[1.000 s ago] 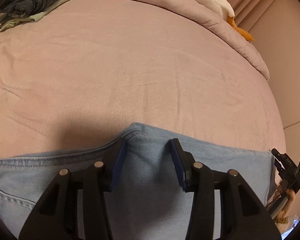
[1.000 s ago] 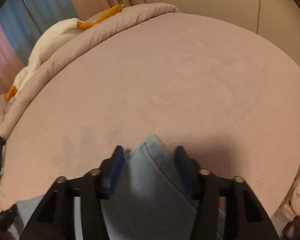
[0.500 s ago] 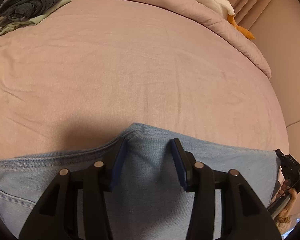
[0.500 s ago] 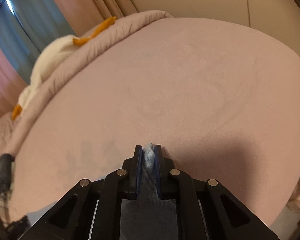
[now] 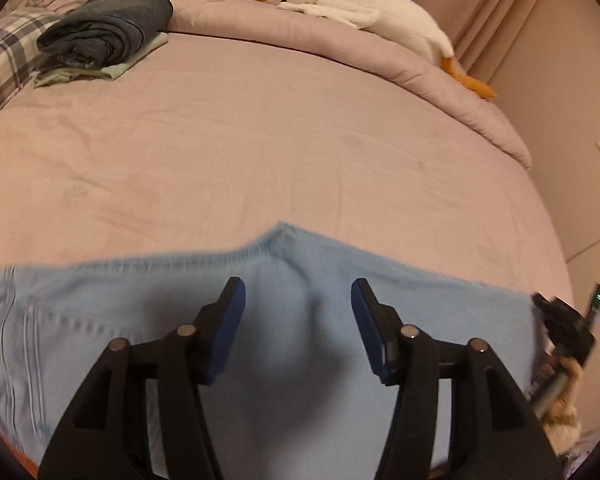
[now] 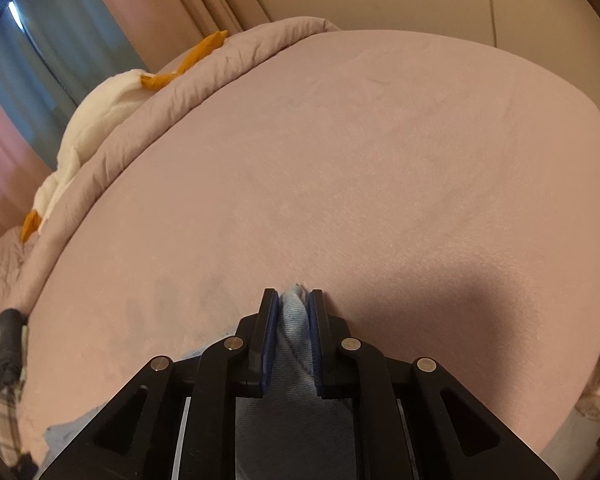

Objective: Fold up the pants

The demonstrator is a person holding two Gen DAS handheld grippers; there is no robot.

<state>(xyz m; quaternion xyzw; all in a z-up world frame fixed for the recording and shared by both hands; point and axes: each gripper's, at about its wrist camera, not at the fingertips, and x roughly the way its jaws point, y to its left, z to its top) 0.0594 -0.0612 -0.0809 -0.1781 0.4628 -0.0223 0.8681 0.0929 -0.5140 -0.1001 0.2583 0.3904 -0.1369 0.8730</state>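
Note:
Light blue denim pants (image 5: 140,312) lie flat across the near edge of a pink bed (image 5: 260,152). My left gripper (image 5: 298,300) hovers open above the crotch seam, its blue pads wide apart and the cloth blurred beneath them. In the right wrist view my right gripper (image 6: 293,304) is shut on a bunched end of the pants (image 6: 294,320), pinched between the blue pads. That same right gripper (image 5: 568,324) shows at the far right edge of the left wrist view, at the pants' right end.
A folded dark grey garment (image 5: 108,28) on a pale green one sits at the back left. A white plush goose (image 5: 356,4) lies on the rolled pink duvet (image 5: 400,68) along the far side. Curtains (image 6: 60,60) and a wall lie beyond.
The right gripper shut on the end of the pants about half a second ago and still holds it. The left gripper has pulled back and tilted up, staying open, so more of the bed shows.

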